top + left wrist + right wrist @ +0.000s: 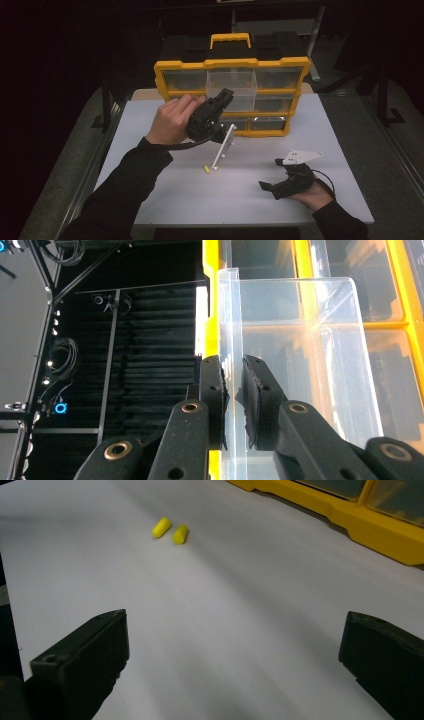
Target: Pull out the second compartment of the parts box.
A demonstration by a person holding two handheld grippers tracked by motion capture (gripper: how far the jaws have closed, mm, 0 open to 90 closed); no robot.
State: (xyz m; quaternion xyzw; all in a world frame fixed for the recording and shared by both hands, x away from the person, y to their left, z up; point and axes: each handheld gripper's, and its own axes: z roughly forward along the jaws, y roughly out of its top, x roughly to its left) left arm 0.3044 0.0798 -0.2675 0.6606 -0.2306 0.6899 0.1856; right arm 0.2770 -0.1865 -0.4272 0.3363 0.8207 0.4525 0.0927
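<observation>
At the yellow organizer (172, 70), the left gripper (232, 390) pinches the wall of a clear bin (310, 355) – the bin sits partly out of its slot. Near the table's (250, 200) front edge, the right gripper (235, 665) rests with jaws spread wide, holding nothing – two yellow plugs (170, 530) lie ahead of it

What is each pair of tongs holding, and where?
The left tongs pinch the side wall of a clear plastic bin, partly out of the yellow organizer. The right tongs are open, holding nothing.

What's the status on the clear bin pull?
Left gripper shut on clear bin wall at organizer. Right gripper open over table. Nothing blocking.
</observation>
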